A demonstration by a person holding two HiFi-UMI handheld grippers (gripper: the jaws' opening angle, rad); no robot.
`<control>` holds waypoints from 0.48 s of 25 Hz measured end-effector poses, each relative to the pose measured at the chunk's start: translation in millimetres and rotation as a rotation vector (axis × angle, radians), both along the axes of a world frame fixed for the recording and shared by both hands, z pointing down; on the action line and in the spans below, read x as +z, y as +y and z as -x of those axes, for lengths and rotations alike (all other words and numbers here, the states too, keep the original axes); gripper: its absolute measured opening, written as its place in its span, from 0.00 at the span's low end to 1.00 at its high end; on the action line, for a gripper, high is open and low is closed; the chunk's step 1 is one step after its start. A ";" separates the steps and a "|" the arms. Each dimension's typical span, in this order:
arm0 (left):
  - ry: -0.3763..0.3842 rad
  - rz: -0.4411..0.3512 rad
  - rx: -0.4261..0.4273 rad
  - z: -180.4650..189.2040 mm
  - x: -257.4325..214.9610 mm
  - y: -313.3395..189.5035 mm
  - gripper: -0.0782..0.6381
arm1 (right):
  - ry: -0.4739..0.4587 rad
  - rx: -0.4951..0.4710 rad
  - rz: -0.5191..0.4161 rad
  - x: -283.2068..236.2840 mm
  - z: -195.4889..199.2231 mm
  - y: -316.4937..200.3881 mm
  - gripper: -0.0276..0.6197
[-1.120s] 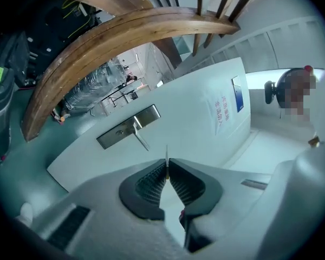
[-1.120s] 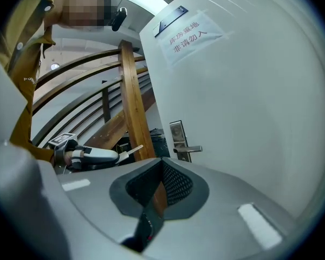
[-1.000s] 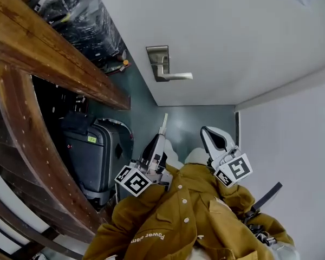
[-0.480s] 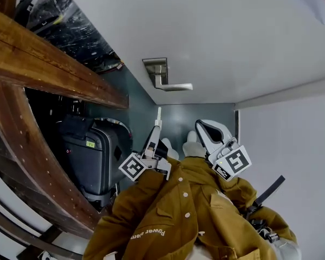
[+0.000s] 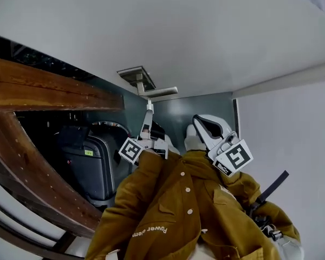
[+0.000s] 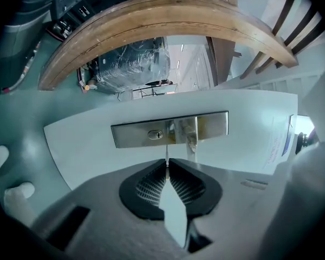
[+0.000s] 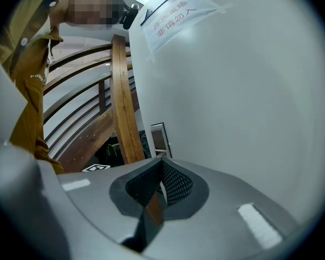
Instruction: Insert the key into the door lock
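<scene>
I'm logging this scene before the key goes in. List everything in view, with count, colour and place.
door: one, white, upper head view
lock plate: one, silver, on the door
keyhole: one, in the plate's left part
door handle: one, silver lever, on the plate
key: one, thin, pale, pointing at the plate
paper notice: one, white, printed, on the door
wooden railing: one, brown, left of the door
suitcase: one, dark grey, on the floor below the railing
floor: grey-blue
jacket sleeves: two, mustard
left gripper: grey, clamped on the key
right gripper: grey, jaws together, empty
</scene>
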State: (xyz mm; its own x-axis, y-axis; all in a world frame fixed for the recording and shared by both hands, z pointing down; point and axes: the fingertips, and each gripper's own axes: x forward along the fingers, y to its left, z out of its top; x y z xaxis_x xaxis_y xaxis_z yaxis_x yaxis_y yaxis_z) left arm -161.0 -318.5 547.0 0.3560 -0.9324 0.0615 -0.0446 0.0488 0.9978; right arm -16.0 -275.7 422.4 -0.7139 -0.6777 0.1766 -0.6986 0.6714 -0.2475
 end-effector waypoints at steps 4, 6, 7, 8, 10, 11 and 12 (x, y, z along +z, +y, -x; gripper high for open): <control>-0.003 0.013 -0.025 5.7 4.5 -16.9 0.15 | -0.002 0.018 0.010 1.2 -8.2 -7.3 0.05; -0.003 0.015 -0.033 7.8 5.6 -23.0 0.15 | -0.002 0.021 0.014 1.8 -9.7 -9.6 0.05; -0.003 0.015 -0.036 8.7 6.2 -25.4 0.15 | -0.002 0.022 0.016 2.1 -10.0 -10.2 0.05; -0.003 0.016 -0.040 9.5 6.9 -27.2 0.15 | -0.002 0.022 0.017 2.5 -10.3 -10.6 0.05; -0.001 0.018 -0.044 9.8 7.9 -29.2 0.15 | -0.003 0.024 0.018 2.9 -11.7 -11.3 0.05; 0.000 0.019 -0.045 9.1 8.1 -29.2 0.15 | -0.003 0.026 0.019 3.0 -12.8 -11.6 0.05; 0.001 0.021 -0.044 7.9 8.2 -28.8 0.15 | -0.003 0.028 0.020 3.0 -13.9 -11.7 0.05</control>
State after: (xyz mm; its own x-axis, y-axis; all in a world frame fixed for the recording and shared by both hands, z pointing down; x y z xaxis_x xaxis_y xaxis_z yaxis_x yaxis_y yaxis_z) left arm -168.9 -347.3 555.2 0.3144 -0.9458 0.0807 -0.0407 0.0715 0.9966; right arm -2.1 -287.3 425.4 -0.6952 -0.6937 0.1882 -0.7162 0.6466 -0.2626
